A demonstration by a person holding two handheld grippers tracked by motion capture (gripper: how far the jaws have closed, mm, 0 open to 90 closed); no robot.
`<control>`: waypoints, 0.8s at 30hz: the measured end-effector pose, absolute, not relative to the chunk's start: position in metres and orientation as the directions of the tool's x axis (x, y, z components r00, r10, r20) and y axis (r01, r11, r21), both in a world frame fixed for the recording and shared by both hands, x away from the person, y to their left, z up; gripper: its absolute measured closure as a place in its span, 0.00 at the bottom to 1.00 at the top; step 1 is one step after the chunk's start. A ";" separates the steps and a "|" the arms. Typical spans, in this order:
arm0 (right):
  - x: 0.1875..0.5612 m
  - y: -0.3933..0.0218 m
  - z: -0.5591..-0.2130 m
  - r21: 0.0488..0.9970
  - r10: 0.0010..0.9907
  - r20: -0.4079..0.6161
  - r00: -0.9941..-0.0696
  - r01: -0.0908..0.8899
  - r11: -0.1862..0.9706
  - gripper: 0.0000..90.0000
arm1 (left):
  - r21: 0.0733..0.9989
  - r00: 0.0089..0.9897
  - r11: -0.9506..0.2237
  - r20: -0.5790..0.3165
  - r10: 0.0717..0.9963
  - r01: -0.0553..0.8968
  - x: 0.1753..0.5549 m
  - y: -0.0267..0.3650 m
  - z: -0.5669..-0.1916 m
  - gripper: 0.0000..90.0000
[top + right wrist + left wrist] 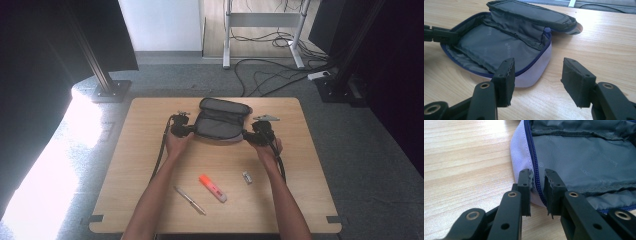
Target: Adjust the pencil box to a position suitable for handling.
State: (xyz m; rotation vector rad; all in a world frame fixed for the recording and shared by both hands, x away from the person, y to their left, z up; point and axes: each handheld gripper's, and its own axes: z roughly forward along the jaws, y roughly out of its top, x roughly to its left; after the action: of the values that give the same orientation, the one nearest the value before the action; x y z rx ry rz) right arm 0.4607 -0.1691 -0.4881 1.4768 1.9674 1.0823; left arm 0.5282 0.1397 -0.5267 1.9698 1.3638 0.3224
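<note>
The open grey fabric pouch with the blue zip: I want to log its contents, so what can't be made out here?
- Grey fabric pouch: pocket interiors, lining folds hide them, right gripper view.
- Lining print: too small.
- Small silver item: too small, high view.
- Left gripper: rim contact unclear.

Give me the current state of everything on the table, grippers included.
Pencil case: unzipped, lid flipped back, lying on the table; nothing visible inside.
Left gripper: jaws nearly closed over the case's zipper edge; contact unclear.
Right gripper: jaws open, at the case's other end, holding nothing.
Orange highlighter: capped, lying flat, untouched.
Pen: lying flat, untouched.
Small white item: lying flat; too small to identify.
</note>
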 end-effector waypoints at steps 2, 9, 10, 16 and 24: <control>0.463 -0.168 -0.491 0.799 0.940 0.107 -0.324 0.590 0.113 0.49 | 0.672 0.411 -0.193 -0.181 0.893 0.715 0.528 0.139 -0.527 0.85; 0.470 -0.164 -0.498 0.788 0.938 0.160 -0.309 0.612 0.067 0.49 | 0.671 0.411 -0.191 -0.186 0.892 0.716 0.528 0.140 -0.527 0.85; 0.471 -0.162 -0.498 0.784 0.935 0.167 -0.312 0.618 0.066 0.49 | 0.671 0.411 -0.191 -0.186 0.892 0.716 0.528 0.140 -0.527 0.85; 0.478 -0.152 -0.496 0.784 0.940 0.145 -0.310 0.615 0.082 0.49 | 0.670 0.408 -0.187 -0.188 0.893 0.718 0.528 0.140 -0.527 0.85; 0.489 -0.143 -0.504 0.759 0.947 0.125 -0.295 0.644 0.100 0.50 | 0.668 0.407 -0.185 -0.192 0.893 0.721 0.528 0.140 -0.528 0.85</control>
State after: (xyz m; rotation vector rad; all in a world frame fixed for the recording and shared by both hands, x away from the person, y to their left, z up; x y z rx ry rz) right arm 0.4889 -0.1433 -0.5041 1.5557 1.9894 1.0395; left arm 0.5279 0.1404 -0.5276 1.9643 1.3716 0.3137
